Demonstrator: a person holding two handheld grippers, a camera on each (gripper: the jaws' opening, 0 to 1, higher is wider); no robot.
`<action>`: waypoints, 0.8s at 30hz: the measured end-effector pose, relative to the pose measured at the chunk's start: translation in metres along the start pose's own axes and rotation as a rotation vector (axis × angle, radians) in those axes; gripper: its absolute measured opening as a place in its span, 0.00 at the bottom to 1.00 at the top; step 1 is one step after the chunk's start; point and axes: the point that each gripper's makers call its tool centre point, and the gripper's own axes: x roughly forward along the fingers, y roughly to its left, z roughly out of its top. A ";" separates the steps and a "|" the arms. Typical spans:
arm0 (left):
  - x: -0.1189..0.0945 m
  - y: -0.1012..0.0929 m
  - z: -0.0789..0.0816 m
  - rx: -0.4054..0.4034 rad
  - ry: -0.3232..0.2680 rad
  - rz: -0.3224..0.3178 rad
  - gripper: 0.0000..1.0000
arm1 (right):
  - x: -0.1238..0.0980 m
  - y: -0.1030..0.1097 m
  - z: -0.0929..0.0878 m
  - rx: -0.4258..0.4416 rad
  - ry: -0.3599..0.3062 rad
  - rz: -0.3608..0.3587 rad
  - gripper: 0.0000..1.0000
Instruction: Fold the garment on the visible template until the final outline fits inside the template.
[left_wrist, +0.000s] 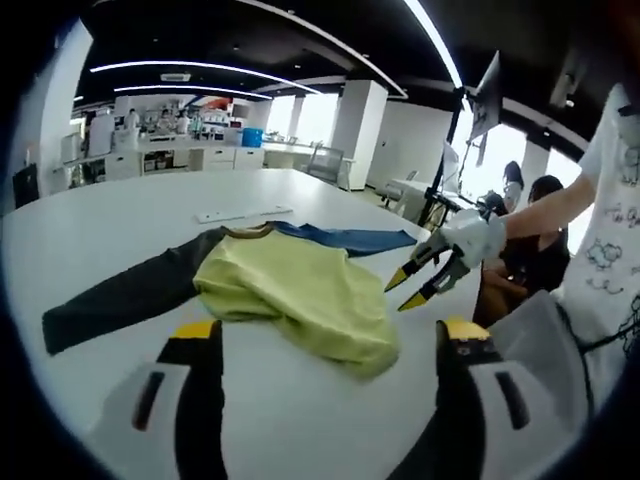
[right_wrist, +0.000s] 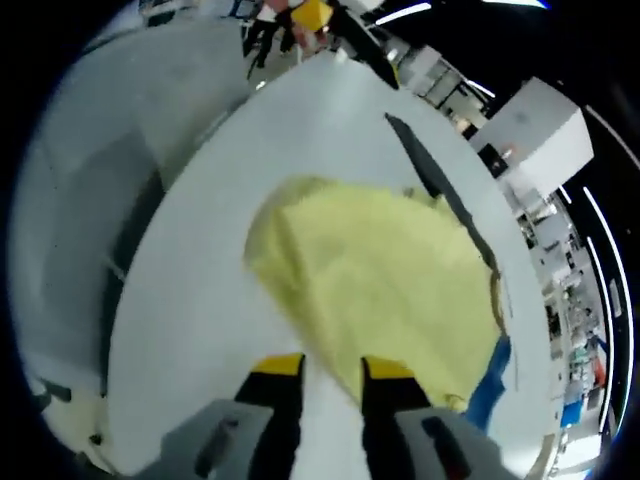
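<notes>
A garment (left_wrist: 300, 290) with a yellow-green body lies crumpled on the white table (left_wrist: 120, 215). Its dark sleeve (left_wrist: 120, 295) stretches left and its blue sleeve (left_wrist: 350, 238) reaches right. My left gripper (left_wrist: 328, 335) hovers at the garment's near edge, jaws wide apart with nothing between them. From the right comes my right gripper (left_wrist: 404, 293), held by a gloved hand, its yellow tips slightly apart just off the garment's right side. In the right gripper view the right gripper (right_wrist: 332, 370) is open at the edge of the yellow body (right_wrist: 380, 270), with the dark sleeve (right_wrist: 440, 185) beyond.
A flat white strip (left_wrist: 243, 213) lies on the table behind the garment. People sit past the table's right end (left_wrist: 525, 225), and a person in a white printed shirt (left_wrist: 620, 200) stands close. The table edge (right_wrist: 150, 270) drops to grey floor.
</notes>
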 end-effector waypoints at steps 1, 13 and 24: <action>0.000 0.001 -0.001 -0.004 -0.004 0.006 0.84 | 0.002 -0.002 0.001 -0.029 -0.002 -0.010 0.14; -0.002 0.000 -0.015 -0.050 -0.003 0.020 0.82 | 0.006 -0.003 0.004 -0.077 0.016 -0.020 0.00; 0.000 0.002 -0.019 -0.064 -0.002 0.017 0.80 | -0.013 -0.054 0.034 -0.022 -0.044 0.027 0.00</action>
